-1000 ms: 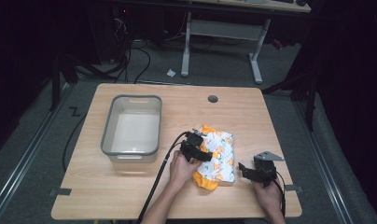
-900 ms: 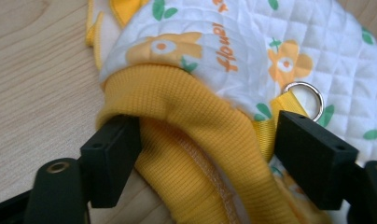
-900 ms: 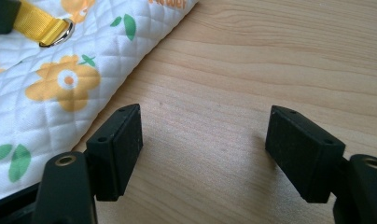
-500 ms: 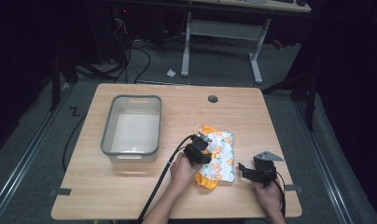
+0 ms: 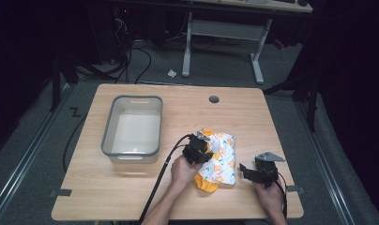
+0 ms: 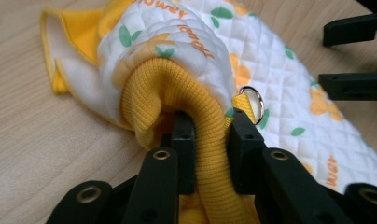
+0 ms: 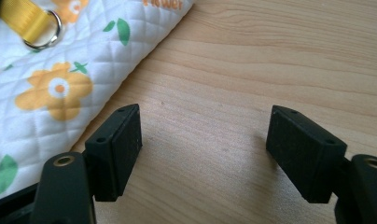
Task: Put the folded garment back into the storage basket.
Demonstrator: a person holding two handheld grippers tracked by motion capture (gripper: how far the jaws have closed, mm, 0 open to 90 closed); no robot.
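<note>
Left gripper [image 6: 210, 140] clamped on a fold of yellow ribbed cuff [image 6: 177, 93], black jaws having just been closing, now pressed tight against both sides of the knit. Pinched cuff bulging up and over the jaw tips, tucked into the quilted white garment [image 6: 280, 79] printed with orange flowers and green leaves. Just beside the right jaw, a small metal ring [image 6: 252, 103] on a yellow strap. Beyond the cuff, a yellow-lined flap spread flat on the wooden table [image 6: 37, 140].

Seen from above, left gripper [image 5: 199, 149] at the near left edge of the garment [image 5: 220, 157], held by the left hand [image 5: 182, 169], black cable [image 5: 155, 192] trailing back toward the table's near edge. Yellow lining poking out at the garment's near end.

Right gripper [image 7: 205, 154] spread wide, nothing between the jaws but bare table [image 7: 270, 56]; left jaw just beside the garment's quilted edge [image 7: 60, 93], apparently not touching. Ring and strap [image 7: 39, 30] lying on the cloth further off. From above, right gripper [image 5: 253, 172] resting low at the garment's right side, grey three-cornered plate on top, right hand [image 5: 269, 199] behind it.

Further off, left of the garment and apart from it, a grey-rimmed plastic bin [image 5: 131, 101]. Beyond, a round cable hole [image 5: 214, 99] near the table's far edge. Past the table, dark floor with cables [image 5: 131, 61] and a white desk frame [image 5: 225, 33].
</note>
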